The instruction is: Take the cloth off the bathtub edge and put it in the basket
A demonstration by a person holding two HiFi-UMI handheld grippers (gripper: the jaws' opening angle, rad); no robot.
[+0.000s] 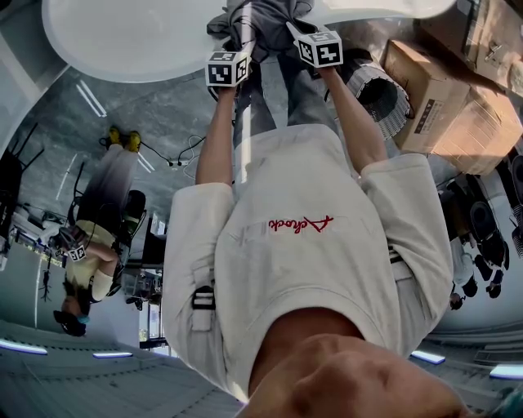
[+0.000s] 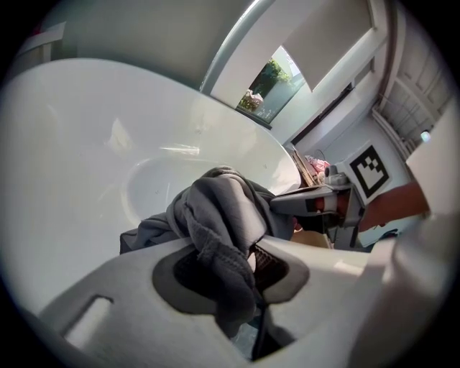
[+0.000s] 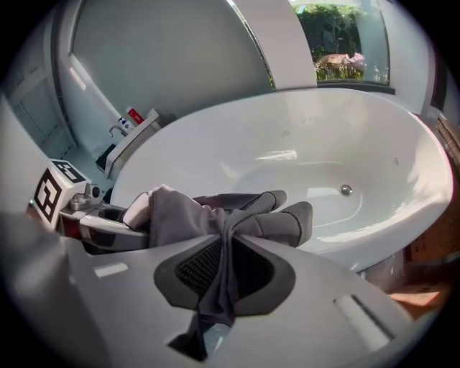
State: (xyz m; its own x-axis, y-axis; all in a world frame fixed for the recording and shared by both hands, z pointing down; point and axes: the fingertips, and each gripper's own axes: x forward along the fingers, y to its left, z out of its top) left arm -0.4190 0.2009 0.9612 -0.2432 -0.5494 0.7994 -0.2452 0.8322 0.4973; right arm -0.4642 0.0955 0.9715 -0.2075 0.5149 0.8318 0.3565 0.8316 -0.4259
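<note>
In the head view the left tool (image 1: 239,37) and the right tool (image 1: 292,33) reach side by side to the grey cloth (image 1: 261,20), which sits bunched at the near edge of the white bathtub (image 1: 122,41); a ribbed white basket (image 1: 384,102) stands just to the person's right, beside cardboard boxes (image 1: 458,106). In the left gripper view the left tool (image 2: 241,269) is clenched on a thick, rumpled fold of the cloth (image 2: 219,212), the fabric filling the gap between the dark pads and trailing below them; the rest of the cloth heaps up ahead, against the tub's bowl (image 2: 93,144), with the right tool (image 2: 316,205) just beside it. In the right gripper view the right tool (image 3: 226,269) is clenched on a thinner pleat of the cloth (image 3: 215,212), a narrow tail hanging under the pads; the remainder lies in soft rolls over the bathtub rim (image 3: 402,215), next to the left tool (image 3: 108,226); whether it is clear of the rim I cannot tell. The cloth looks light, limp and unbreakable; it should sag and swing between the two holds, not keep its shape. The bunched folds are good places to grip; the thin pleat on the right seems likelier to slide out, so a deeper bite there would be safer.
</note>
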